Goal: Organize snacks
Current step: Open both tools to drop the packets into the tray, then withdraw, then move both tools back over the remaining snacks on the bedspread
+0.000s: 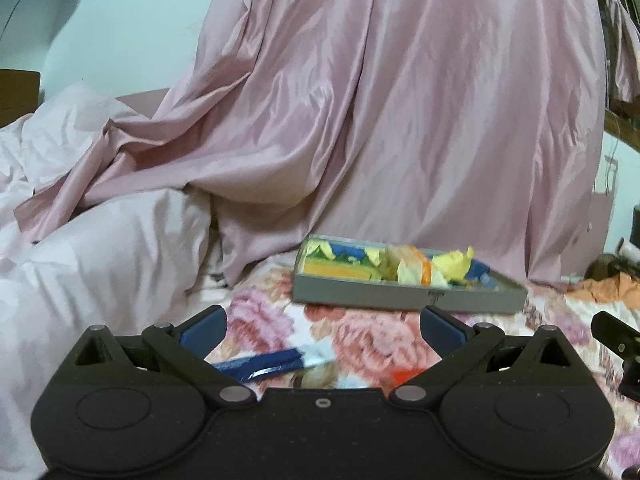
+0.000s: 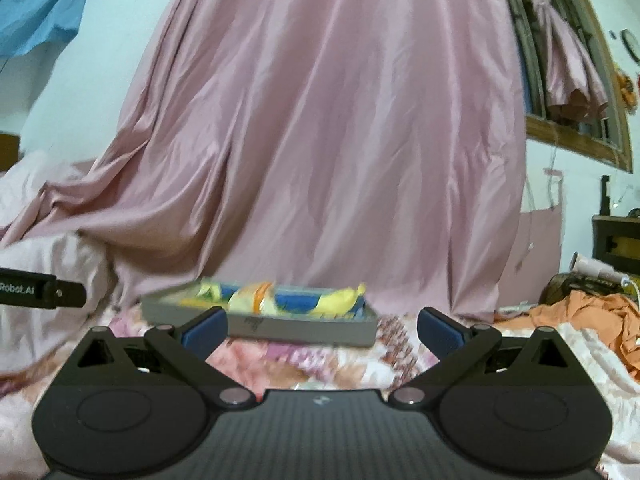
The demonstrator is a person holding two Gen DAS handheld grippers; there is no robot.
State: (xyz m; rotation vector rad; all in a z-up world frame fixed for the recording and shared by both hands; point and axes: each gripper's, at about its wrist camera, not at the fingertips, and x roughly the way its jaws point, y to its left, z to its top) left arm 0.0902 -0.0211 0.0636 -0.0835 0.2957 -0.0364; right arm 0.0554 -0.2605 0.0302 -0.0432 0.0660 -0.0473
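Bare floral bedspread lies open ahead. A gray tray sits at twelve o'clock. A pink curtain blocks passage behind it.

Glossy satin curtain; matt grey tray, perhaps cardboard; crinkly wrappers.

A pink curtain drapes onto the floral bed; pale wall, wooden window frame right.
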